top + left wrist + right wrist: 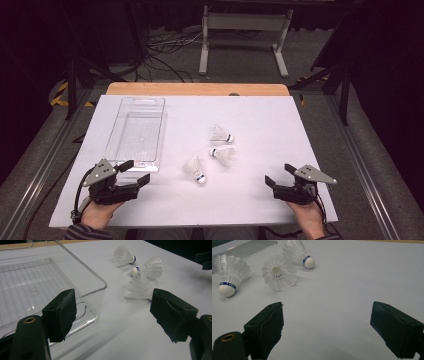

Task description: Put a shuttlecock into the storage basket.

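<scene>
A white sheet covers the table, with dark floor around it. The left gripper rests released, jaws wide, just at the near end of a clear rectangular plastic tray. Right of the tray lie three white feathered shuttlecocks, clustered on their sides. Farther right, well apart from the tray, the right gripper sits likewise released, holding nothing.

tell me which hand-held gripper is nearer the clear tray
Left. The left hand-held gripper sits right at the clear tray's near end, jaws open. The right hand-held gripper is far across the table, past the three shuttlecocks.
</scene>
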Demonstrator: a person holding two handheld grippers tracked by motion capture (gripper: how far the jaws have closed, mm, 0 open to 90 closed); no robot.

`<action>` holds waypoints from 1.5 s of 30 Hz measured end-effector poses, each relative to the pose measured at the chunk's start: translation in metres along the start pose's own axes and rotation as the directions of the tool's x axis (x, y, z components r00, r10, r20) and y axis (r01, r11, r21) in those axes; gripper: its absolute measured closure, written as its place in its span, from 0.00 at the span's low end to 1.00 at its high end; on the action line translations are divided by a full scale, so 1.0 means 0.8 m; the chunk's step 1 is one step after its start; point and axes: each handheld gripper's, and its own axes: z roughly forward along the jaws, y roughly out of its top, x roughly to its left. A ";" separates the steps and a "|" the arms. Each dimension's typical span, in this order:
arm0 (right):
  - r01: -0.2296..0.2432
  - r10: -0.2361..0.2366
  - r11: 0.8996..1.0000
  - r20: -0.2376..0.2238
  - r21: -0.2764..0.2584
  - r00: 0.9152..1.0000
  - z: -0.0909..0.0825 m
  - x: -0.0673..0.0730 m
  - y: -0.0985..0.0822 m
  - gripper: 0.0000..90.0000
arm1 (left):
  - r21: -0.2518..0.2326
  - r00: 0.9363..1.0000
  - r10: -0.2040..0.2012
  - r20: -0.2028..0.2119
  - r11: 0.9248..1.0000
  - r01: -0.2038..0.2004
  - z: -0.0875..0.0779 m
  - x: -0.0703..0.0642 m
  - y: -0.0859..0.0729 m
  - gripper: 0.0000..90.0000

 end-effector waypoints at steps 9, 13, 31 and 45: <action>-0.004 0.004 1.000 -0.001 -0.002 1.000 0.000 -0.001 0.000 0.14 | 0.002 1.000 0.008 0.013 1.000 -0.008 0.009 -0.006 0.006 0.25; -0.003 0.003 1.000 0.000 -0.001 1.000 0.000 0.000 0.000 0.14 | 0.003 1.000 0.011 0.020 1.000 -0.011 0.012 -0.008 0.008 0.25; -0.006 0.006 1.000 -0.001 0.005 1.000 0.001 -0.001 -0.001 0.13 | 0.018 0.998 0.038 0.045 0.999 -0.038 0.027 -0.018 0.018 0.25; -0.004 0.004 1.000 0.001 0.004 1.000 0.000 0.000 -0.001 0.13 | 0.019 0.996 0.039 0.075 0.999 -0.040 0.041 -0.027 0.025 0.26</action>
